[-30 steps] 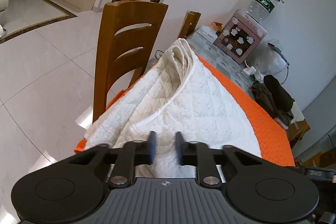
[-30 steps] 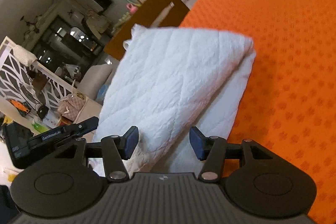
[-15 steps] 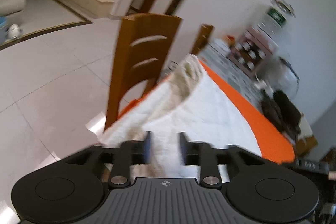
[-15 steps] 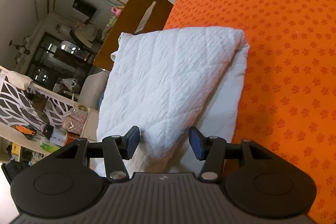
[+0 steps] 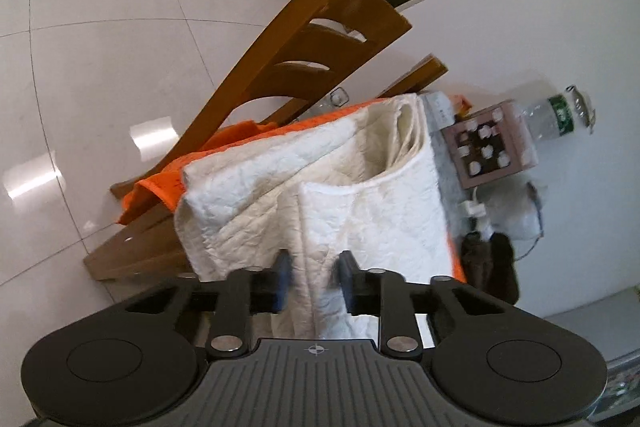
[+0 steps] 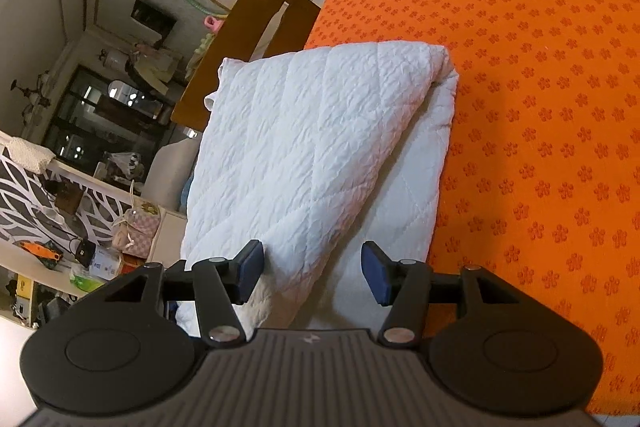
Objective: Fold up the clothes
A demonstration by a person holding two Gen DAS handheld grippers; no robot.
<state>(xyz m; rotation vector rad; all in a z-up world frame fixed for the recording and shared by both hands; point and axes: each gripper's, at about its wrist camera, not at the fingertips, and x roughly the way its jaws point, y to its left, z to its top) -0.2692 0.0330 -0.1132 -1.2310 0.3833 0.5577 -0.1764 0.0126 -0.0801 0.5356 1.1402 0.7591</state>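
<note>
A white quilted garment [image 6: 320, 139] lies folded in layers on the orange tablecloth [image 6: 540, 107]. In the left wrist view the same garment [image 5: 360, 187] has its near layer raised. My left gripper [image 5: 312, 267] is shut on a fold of that layer. My right gripper [image 6: 312, 267] is open; its pads stand on either side of the garment's near edge without pinching it.
A wooden chair [image 5: 304, 67] stands against the table's edge beside the garment, also in the right wrist view [image 6: 248, 39]. A pink box [image 5: 492, 147], a water bottle [image 5: 556, 115] and dark items [image 5: 488, 267] sit at the table's far end.
My left gripper has lifted and rolled with the garment's fold in it; the view has tilted sharply. My right gripper has stayed open near the garment's edge, shifting only slightly.
</note>
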